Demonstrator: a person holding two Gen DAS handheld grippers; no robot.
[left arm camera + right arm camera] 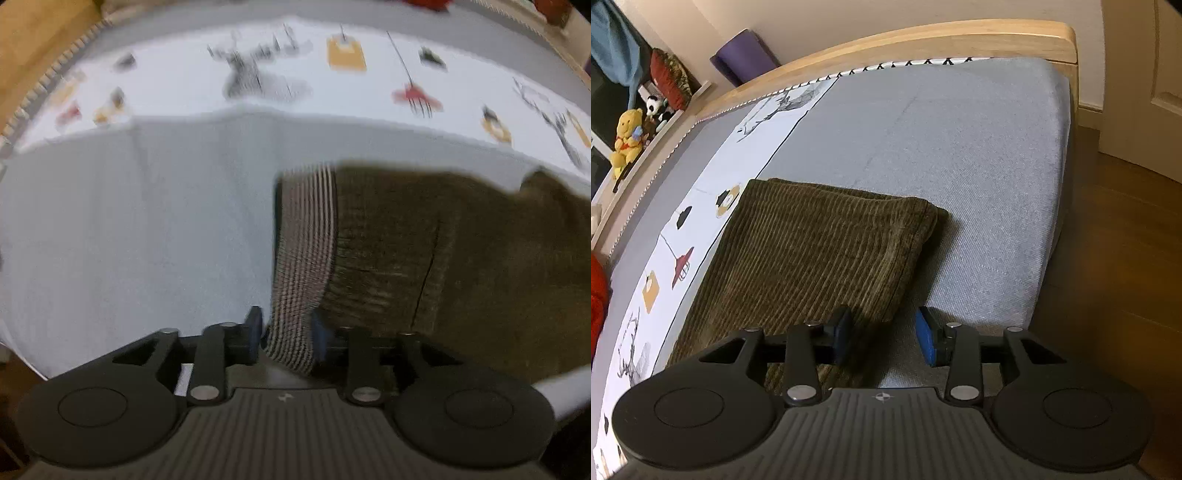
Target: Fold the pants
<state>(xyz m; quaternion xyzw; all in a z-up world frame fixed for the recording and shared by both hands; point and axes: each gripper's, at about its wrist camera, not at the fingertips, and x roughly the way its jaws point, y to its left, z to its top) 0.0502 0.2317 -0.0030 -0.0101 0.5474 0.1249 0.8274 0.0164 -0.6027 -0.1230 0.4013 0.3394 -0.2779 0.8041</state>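
Left wrist view: left gripper (286, 334) clamped on the pants' (820, 254) striped waistband (306, 254), olive corduroy lying flat on the grey bed (960, 155), running rightward toward the right gripper (884, 334), which gapes empty at the near edge.

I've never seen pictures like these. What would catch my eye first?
Probably the olive-brown corduroy pants, lying across the grey bed cover. In the left view, their striped ribbed waistband runs down between the blue pads of the left hand-held gripper, which pinches it. The right hand-held gripper sits open at the pants' near edge, and a yellow teddy bear sits on a shelf beyond the bed.
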